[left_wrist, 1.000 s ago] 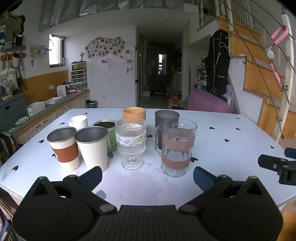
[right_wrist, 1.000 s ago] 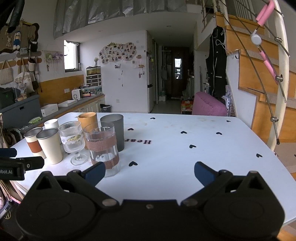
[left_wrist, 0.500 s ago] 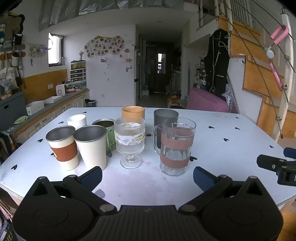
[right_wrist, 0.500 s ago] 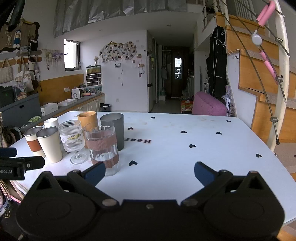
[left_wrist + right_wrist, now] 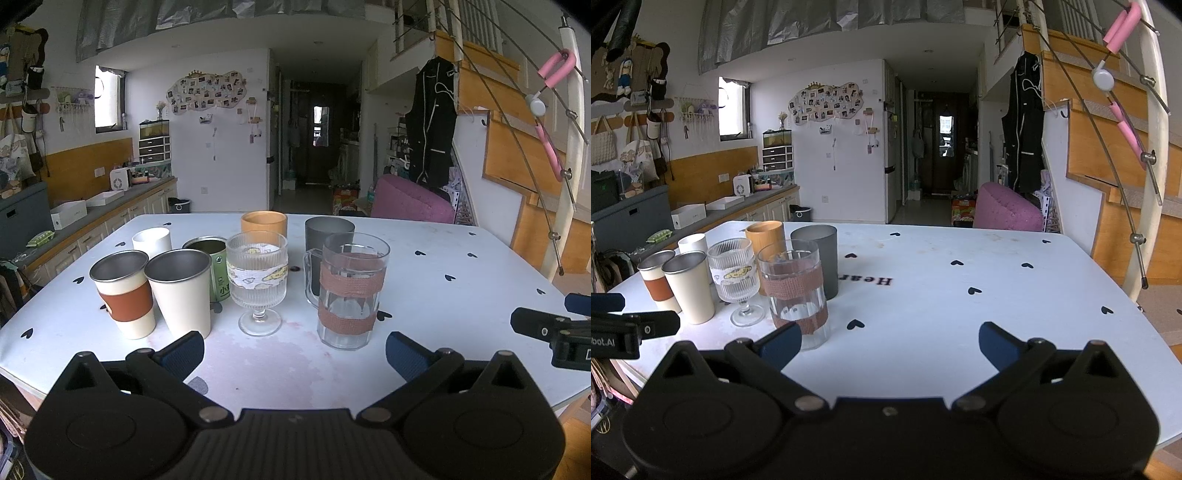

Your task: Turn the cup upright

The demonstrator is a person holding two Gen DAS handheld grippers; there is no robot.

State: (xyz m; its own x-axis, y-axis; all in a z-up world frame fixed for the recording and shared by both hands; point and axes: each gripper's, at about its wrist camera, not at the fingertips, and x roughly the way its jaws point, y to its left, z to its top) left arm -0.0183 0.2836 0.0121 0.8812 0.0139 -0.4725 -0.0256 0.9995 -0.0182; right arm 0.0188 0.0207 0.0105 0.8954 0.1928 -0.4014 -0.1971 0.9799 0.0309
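Observation:
Several cups stand upright in a cluster on the white table point(image 5: 443, 266). In the left wrist view there are a glass mug with brown bands point(image 5: 349, 295), a ribbed stemmed glass point(image 5: 258, 284), a cream steel cup point(image 5: 181, 291), a steel cup with a brown sleeve point(image 5: 123, 293), a green tin point(image 5: 208, 264), a white cup point(image 5: 152, 240), an orange cup point(image 5: 263, 223) and a grey cup point(image 5: 328, 230). My left gripper point(image 5: 293, 350) is open and empty in front of them. My right gripper point(image 5: 890, 341) is open and empty, with the glass mug point(image 5: 796, 291) just beyond its left finger.
A kitchen counter point(image 5: 92, 206) runs along the left. A pink seat point(image 5: 412, 205) and a staircase with a railing point(image 5: 1145, 177) stand at the right. The table's right half point(image 5: 997, 280) carries only printed hearts and lettering.
Both views have shifted very slightly. The cups have not moved and both grippers stay open.

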